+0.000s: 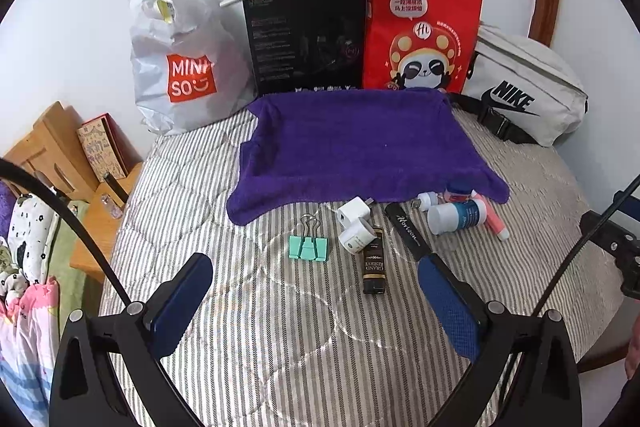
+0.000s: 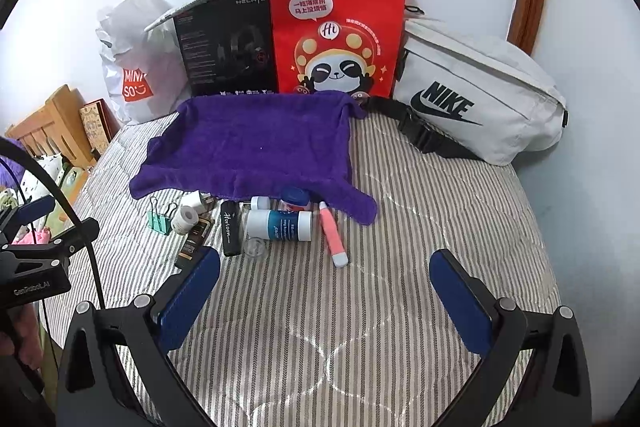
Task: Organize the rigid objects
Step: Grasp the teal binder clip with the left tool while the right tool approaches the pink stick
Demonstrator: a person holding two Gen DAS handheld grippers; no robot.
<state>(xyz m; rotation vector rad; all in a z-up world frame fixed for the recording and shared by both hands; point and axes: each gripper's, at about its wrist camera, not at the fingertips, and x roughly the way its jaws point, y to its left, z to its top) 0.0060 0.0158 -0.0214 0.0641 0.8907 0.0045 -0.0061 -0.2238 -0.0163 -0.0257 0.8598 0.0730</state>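
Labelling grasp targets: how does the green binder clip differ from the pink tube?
The green binder clip is short and boxy with wire handles pointing toward the purple towel; the pink tube is long, slim and round with a white end. The clip lies at the left end of the clutter, apart from the rest; the tube lies at the right end, beside the white bottle. Both rest on the striped cover, ungripped.

Each claw [image 1: 316, 291] [image 2: 326, 291] has black angular arms, silver screws, blue textured pads [image 1: 450, 307] and thin black cables [image 2: 72, 227] at frame edges.
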